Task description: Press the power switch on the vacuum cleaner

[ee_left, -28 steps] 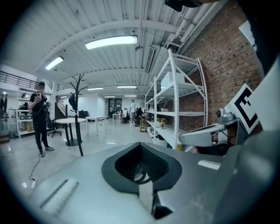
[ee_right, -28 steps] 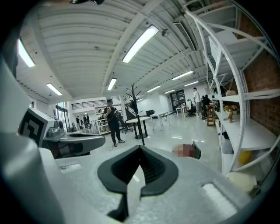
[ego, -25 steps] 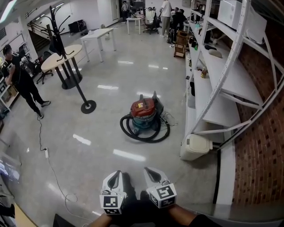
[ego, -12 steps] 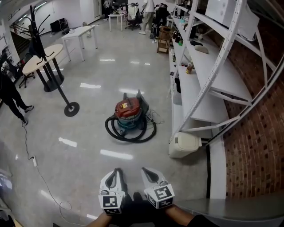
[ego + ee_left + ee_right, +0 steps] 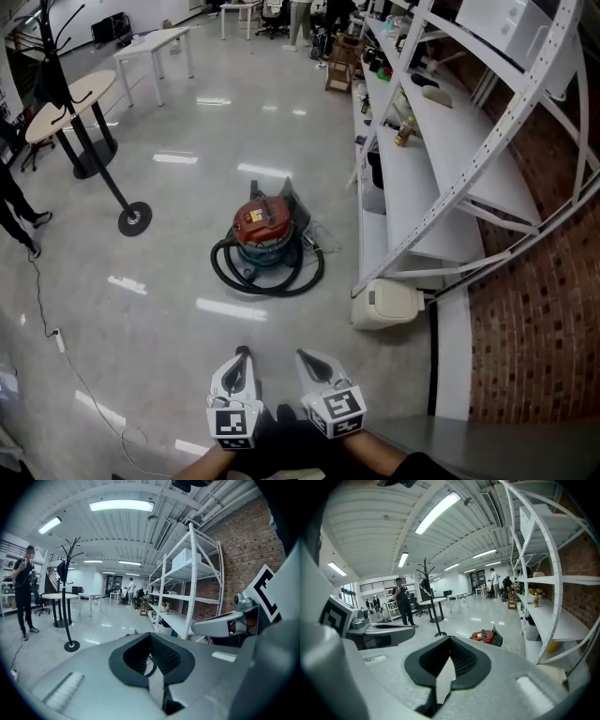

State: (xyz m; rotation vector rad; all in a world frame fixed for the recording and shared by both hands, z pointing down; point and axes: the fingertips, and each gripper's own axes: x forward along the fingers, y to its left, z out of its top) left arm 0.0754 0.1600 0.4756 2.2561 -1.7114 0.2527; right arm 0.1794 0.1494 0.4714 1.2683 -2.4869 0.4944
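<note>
Nearest me, at the bottom edge of the head view, I have both tools side by side above the glossy pale grey floor (image 5: 187, 281). The left gripper (image 5: 241, 362) has its jaws pressed together with nothing between them. The right gripper (image 5: 309, 363) is the same: jaws together and empty. Neither touches anything.

A white plug strip on a thin cable (image 5: 58, 339) lies on the floor off to my left. Further on, at the floor's right edge, a white lidded bin (image 5: 386, 305) sits at the foot of the white metal shelving rack (image 5: 427, 178), which runs along the red brick wall (image 5: 544, 309).

Well ahead of both grippers, near the rack but apart from it, stands the red-lidded canister vacuum cleaner (image 5: 265, 225). It is upright, with its black hose (image 5: 267, 287) coiled round it on the floor. Its power switch is too small for me to pick out.

To the left of it is a black coat stand on a round base (image 5: 134, 218), and beyond that a round pale-topped table (image 5: 70, 94).
</note>
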